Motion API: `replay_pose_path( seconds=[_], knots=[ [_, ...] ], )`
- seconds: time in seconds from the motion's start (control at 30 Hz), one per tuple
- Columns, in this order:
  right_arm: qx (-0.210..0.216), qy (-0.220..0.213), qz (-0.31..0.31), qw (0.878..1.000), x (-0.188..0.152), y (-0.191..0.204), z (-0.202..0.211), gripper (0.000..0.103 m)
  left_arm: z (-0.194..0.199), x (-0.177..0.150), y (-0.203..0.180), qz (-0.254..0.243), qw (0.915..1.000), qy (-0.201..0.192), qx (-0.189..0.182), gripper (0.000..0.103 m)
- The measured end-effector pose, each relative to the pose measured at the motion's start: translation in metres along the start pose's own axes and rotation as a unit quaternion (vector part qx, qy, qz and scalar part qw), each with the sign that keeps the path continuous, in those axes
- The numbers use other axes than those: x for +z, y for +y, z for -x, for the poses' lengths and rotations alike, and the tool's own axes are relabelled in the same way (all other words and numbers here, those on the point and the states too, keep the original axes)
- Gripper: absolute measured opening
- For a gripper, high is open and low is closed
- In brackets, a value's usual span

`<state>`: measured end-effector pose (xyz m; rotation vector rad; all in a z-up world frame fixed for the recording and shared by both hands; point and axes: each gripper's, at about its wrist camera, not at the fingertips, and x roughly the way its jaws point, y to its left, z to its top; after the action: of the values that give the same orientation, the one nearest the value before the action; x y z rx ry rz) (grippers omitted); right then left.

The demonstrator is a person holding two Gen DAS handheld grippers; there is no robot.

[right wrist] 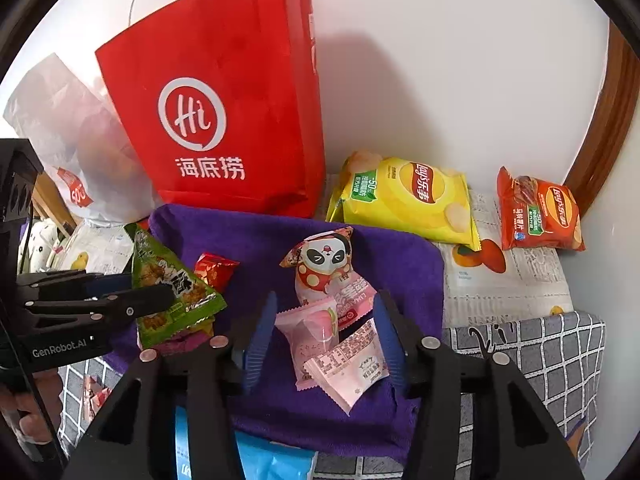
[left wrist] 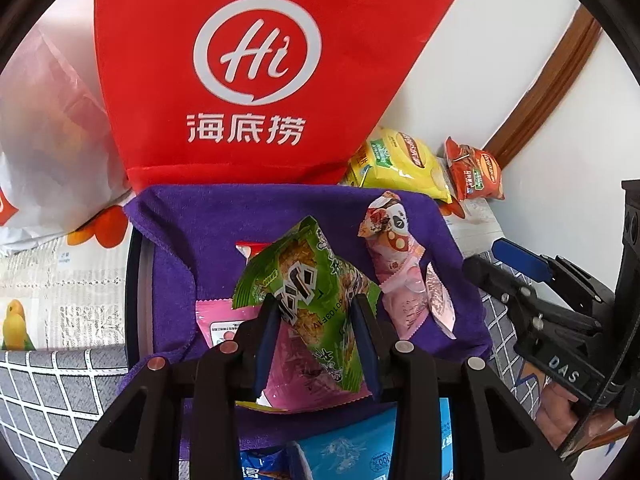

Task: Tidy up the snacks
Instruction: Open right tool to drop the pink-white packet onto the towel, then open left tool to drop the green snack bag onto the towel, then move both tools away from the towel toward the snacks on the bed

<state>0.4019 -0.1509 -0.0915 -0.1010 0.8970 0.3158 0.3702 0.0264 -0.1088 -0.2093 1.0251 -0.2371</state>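
My left gripper [left wrist: 316,300] is shut on a green snack packet [left wrist: 308,272] and holds it tilted above the purple towel [left wrist: 208,232]. The right wrist view shows that same left gripper [right wrist: 160,300] pinching the green packet [right wrist: 176,292] from the left. My right gripper [right wrist: 326,300] stands open above the towel [right wrist: 248,236]. Below its spread fingers lie a pink panda packet [right wrist: 332,268], a pink peach packet [right wrist: 312,332] and a small pale pink packet [right wrist: 352,364], none of them touched. The panda packet [left wrist: 394,240] lies to the right of the green one.
A red paper bag [right wrist: 224,120] and a white plastic bag [right wrist: 68,128] stand against the wall behind the towel. Yellow chips [right wrist: 408,196] and red chips [right wrist: 540,212] lie at the back right. A small red packet [right wrist: 214,268] and blue packets [left wrist: 352,444] lie near the towel.
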Motion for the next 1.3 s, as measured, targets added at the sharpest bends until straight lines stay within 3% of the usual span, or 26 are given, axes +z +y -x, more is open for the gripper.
replay_pose_path(
  seconds=[0.33,0.57,0.7,0.8,1.07,1.3],
  knots=[
    [-0.012,-0.023,0.0,1.0,0.003,0.003,0.02,0.071,0.013,0.003,0.003,0.008,0.9998,-0.015,-0.005,0.058],
    [0.016,-0.01,-0.02,1.0,0.005,-0.004,0.02,0.072,0.021,0.006,0.007,0.021,0.9996,-0.014,0.016,0.064],
    [0.005,-0.005,-0.031,0.999,0.006,-0.006,0.018,0.072,0.025,0.006,0.006,0.024,0.9989,-0.019,0.036,0.068],
    [-0.016,-0.003,-0.033,0.999,0.006,-0.004,0.017,0.072,0.03,0.006,0.006,0.019,0.9979,-0.027,0.056,0.068],
    [-0.062,-0.03,-0.018,0.997,0.006,0.001,0.02,0.072,0.042,0.005,0.015,0.038,0.997,-0.058,0.034,0.068],
    [-0.063,-0.053,0.0,0.997,0.003,0.008,0.02,0.072,0.05,0.007,0.019,0.043,0.9957,-0.076,0.029,0.067]
  ],
)
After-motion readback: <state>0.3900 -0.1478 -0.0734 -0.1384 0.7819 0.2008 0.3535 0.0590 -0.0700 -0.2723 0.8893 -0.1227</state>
